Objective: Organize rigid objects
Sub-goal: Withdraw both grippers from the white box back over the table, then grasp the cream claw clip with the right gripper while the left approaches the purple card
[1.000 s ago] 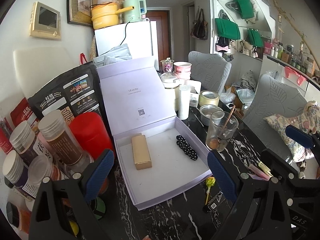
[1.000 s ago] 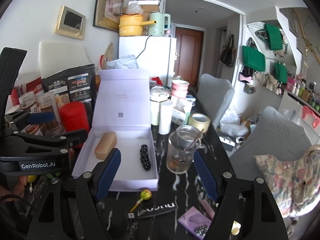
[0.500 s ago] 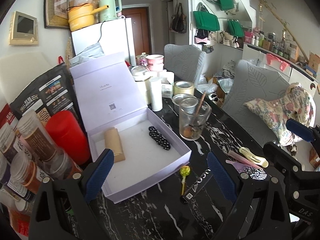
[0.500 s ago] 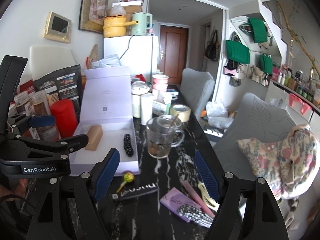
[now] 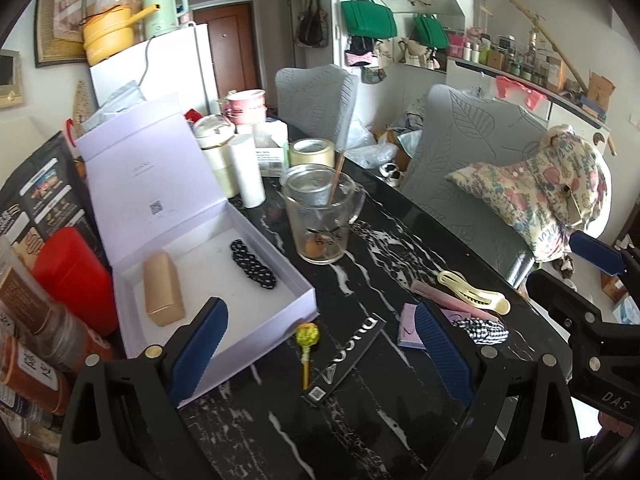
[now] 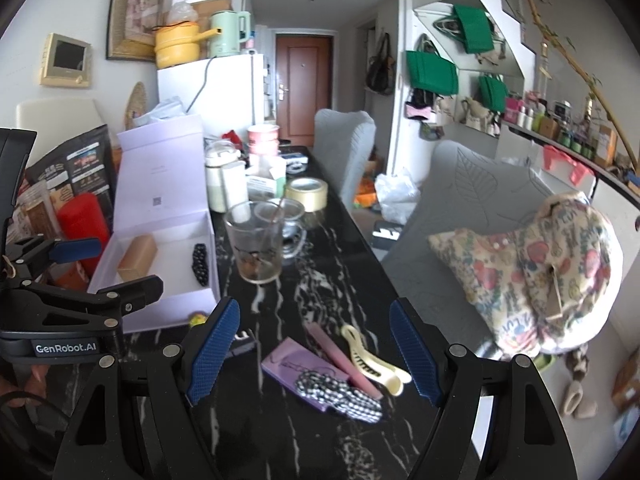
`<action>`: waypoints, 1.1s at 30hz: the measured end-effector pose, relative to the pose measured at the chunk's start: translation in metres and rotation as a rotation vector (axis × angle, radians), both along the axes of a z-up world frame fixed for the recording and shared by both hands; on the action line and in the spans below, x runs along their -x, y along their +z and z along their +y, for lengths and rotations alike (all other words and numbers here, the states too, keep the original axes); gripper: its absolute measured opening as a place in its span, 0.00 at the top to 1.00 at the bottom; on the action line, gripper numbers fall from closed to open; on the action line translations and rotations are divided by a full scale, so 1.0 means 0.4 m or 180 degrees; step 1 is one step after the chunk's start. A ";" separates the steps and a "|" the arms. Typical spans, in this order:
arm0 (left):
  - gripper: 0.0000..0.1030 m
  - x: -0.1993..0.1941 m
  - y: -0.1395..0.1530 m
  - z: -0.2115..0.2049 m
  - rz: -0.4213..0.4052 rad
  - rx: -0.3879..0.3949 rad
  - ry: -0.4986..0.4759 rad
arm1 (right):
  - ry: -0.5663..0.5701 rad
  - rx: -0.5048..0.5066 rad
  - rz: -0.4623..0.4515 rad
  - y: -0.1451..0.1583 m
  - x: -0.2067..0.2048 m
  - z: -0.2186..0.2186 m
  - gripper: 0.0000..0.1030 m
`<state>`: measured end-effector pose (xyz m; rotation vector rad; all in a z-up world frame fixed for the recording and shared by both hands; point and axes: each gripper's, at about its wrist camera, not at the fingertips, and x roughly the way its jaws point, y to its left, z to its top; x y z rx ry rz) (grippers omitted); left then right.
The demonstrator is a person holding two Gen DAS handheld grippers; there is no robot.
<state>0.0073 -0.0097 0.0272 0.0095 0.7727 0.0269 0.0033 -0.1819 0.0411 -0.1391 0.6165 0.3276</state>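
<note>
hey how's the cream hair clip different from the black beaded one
The cream hair clip lies loose on the black table; the black beaded clip lies inside the open lavender box. The cream one is smooth with teeth; the black one is studded. Neither is held.

The lollipop (image 6: 197,319) hid mostly behind the left tongs (image 6: 120,276). Jars (image 5: 28,332) ran off frame. The box lid's print (image 5: 141,167) was unreadable.

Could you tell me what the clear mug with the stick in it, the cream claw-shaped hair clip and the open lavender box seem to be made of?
The clear mug looks like glass: transparent with glinting rims. The cream hair clip seems glossy moulded plastic. The lavender box appears to be matte rigid cardboard, with crisp folded walls.
</note>
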 end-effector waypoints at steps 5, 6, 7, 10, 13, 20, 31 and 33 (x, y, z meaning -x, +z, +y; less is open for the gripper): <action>0.07 -0.023 -0.030 -0.037 0.0073 0.0061 -0.0135 | -0.0121 -0.0023 0.0130 -0.037 -0.015 -0.040 0.24; 0.07 -0.028 -0.037 -0.042 0.0090 0.0063 -0.0154 | -0.0140 -0.0033 0.0156 -0.046 -0.017 -0.048 0.24; 0.07 -0.033 -0.045 -0.049 0.0112 0.0069 -0.0175 | -0.0156 -0.0041 0.0178 -0.054 -0.019 -0.054 0.24; 0.07 -0.046 -0.068 -0.057 0.0177 0.0111 -0.0227 | -0.0198 -0.0071 0.0253 -0.078 -0.026 -0.070 0.24; 0.07 -0.059 -0.095 -0.066 0.0266 0.0144 -0.0290 | -0.0205 -0.0111 0.0344 -0.107 -0.034 -0.081 0.21; 0.07 -0.081 -0.140 -0.063 0.0400 0.0157 -0.0279 | -0.0239 -0.0271 0.0648 -0.186 -0.059 -0.094 0.17; 0.07 -0.118 -0.173 -0.065 0.0465 0.0162 -0.0306 | -0.0316 -0.0579 0.0962 -0.269 -0.091 -0.118 0.08; 0.07 -0.131 -0.180 -0.077 0.0474 0.0127 -0.0335 | -0.0316 -0.0589 0.0963 -0.271 -0.095 -0.126 0.08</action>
